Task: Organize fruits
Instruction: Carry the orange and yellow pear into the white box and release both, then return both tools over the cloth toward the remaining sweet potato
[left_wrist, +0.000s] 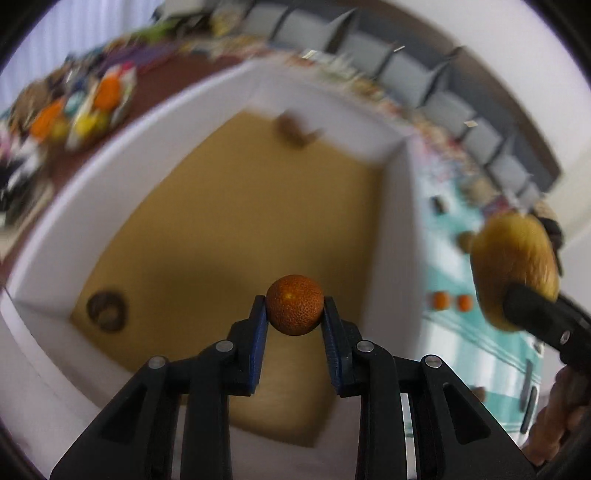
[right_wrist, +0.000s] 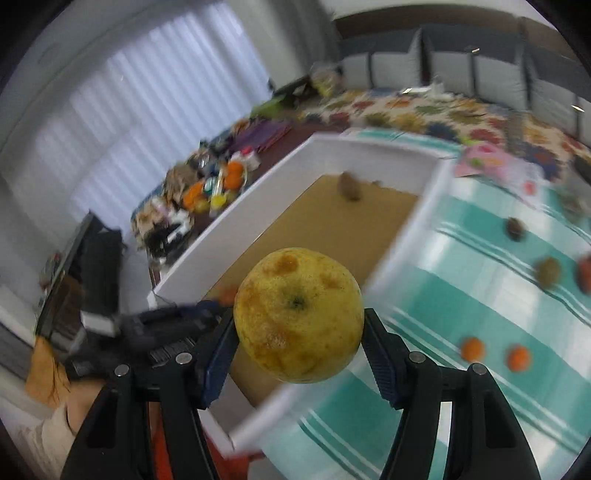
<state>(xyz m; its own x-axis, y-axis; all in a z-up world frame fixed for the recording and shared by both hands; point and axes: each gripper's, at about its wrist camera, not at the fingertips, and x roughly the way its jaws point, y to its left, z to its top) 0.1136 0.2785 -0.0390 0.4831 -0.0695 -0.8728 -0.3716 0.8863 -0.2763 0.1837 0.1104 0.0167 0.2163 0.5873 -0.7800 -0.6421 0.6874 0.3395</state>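
My left gripper (left_wrist: 294, 309) is shut on a small orange fruit (left_wrist: 294, 304) and holds it above the white box (left_wrist: 110, 155) with a tan floor. My right gripper (right_wrist: 299, 332) is shut on a large yellow fruit with brown spots (right_wrist: 298, 314), held over the box's near right wall (right_wrist: 410, 236). The yellow fruit also shows in the left wrist view (left_wrist: 515, 267), to the right of the box. The left gripper (right_wrist: 177, 321) shows blurred in the right wrist view, over the box.
Two brown fruits (left_wrist: 295, 129) (left_wrist: 107, 310) lie inside the box. On the teal striped cloth (right_wrist: 480, 295) right of the box lie two small orange fruits (right_wrist: 472, 349) (right_wrist: 519, 358) and several darker fruits (right_wrist: 548, 271). A cluttered table (right_wrist: 207, 184) stands beyond the box.
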